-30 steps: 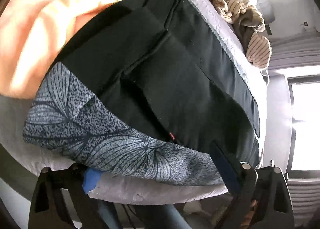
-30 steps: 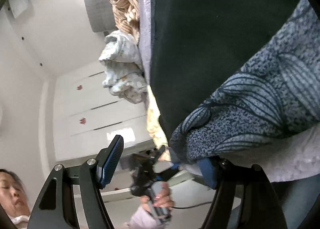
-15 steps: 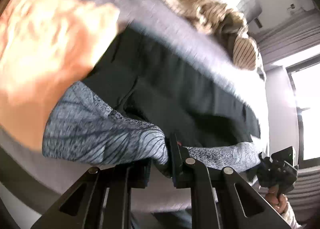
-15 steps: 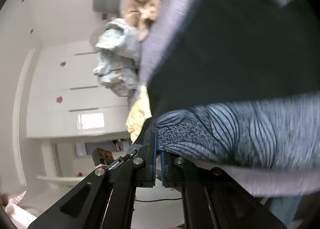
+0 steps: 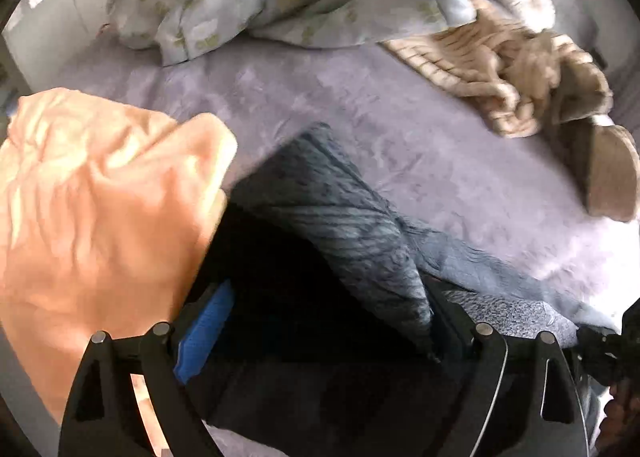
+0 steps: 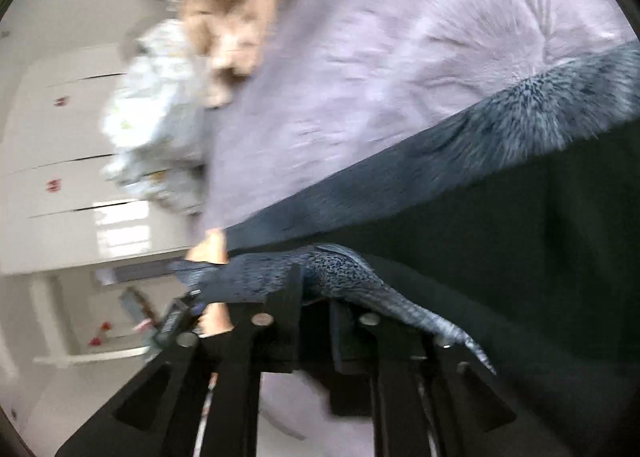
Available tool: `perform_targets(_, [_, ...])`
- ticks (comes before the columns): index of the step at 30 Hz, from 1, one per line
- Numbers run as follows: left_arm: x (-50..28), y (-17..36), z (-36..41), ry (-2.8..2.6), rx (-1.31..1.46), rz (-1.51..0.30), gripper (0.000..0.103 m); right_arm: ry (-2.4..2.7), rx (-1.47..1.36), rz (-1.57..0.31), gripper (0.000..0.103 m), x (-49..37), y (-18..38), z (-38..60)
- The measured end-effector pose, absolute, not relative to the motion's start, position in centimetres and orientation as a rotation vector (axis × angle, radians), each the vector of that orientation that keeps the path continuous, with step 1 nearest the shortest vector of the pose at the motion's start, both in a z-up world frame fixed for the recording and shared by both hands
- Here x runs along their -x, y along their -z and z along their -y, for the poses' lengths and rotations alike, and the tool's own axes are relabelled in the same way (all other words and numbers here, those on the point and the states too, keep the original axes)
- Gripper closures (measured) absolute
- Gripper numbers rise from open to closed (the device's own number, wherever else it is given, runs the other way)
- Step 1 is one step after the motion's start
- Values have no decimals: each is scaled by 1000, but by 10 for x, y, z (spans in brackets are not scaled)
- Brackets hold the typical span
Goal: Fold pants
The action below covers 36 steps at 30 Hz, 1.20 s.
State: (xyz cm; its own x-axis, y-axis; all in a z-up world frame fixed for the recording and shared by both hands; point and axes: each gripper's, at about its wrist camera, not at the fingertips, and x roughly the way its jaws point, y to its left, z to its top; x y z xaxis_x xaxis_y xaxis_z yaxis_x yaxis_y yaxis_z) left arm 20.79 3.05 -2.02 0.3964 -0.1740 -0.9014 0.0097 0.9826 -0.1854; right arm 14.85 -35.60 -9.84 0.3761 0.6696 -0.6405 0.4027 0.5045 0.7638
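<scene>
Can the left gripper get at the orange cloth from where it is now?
Probably yes. The orange cloth lies right beside the left gripper, with nothing between them. But the pants drape between its open jaws, which have just been opening, so it must clear those first.

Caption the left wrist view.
Left hand-held gripper open over black pants with grey patterned hem folded on top.

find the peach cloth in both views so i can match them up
Left wrist: the peach cloth fills the left side, its edge against the black pants.
Right wrist: only a small peach sliver shows at left centre, past the end of the pants' patterned cuff.
Shared landmark: the lilac bedspread beyond the pants.
</scene>
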Motion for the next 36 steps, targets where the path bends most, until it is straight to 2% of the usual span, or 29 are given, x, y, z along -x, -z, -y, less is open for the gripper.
perform_targets(1, [-203, 16, -34, 116, 159, -1149, 12, -205, -1104, -1264, 82, -152, 105, 356])
perform_targets(3, [-198, -2, -35, 112, 121, -1101, 12, -218, -1103, -1253, 62, -156, 98, 355])
perform_targets(4, [-195, -10, -36, 113, 95, -1083, 12, -244, -1085, -1244, 40, -156, 88, 351])
perform_targets(5, [-191, -17, -37, 111, 75, -1070, 12, -254, -1065, -1243, 33, -157, 80, 348])
perform_targets(10, [-179, -20, -28, 152, 32, -1101, 12, -406, -967, -1226, 33, -140, 39, 319])
perform_targets(14, [-178, 32, 3, 178, 1, -1272, 12, -346, -832, -1341, 33, -142, 66, 299])
perform_targets(15, [-174, 42, 11, 144, -50, -1290, 12, -287, -816, -1370, 35, -144, 80, 303])
perform_targets(16, [-170, 43, 15, 130, -74, -1283, 12, -235, -827, -1386, 43, -145, 89, 310])
perform_targets(17, [-164, 38, 19, 136, -88, -1273, 12, -216, -858, -1382, 44, -143, 91, 316])
perform_targets(19, [-152, 28, 23, 180, -85, -1271, 12, -253, -919, -1329, 41, -135, 78, 328])
perform_targets(21, [-138, 17, 26, 185, -139, -1266, 12, -276, -847, -1317, 36, -127, 57, 332])
perform_targets(23, [-123, 7, 28, 182, -188, -1271, 12, -288, -786, -1303, 26, -115, 34, 335])
perform_targets(24, [-117, 4, 28, 177, -195, -1278, 12, -285, -769, -1297, 24, -108, 26, 337])
perform_targets(36, [-23, -23, 65, 170, -155, -1328, 12, -289, -586, -1292, 22, -50, -4, 338])
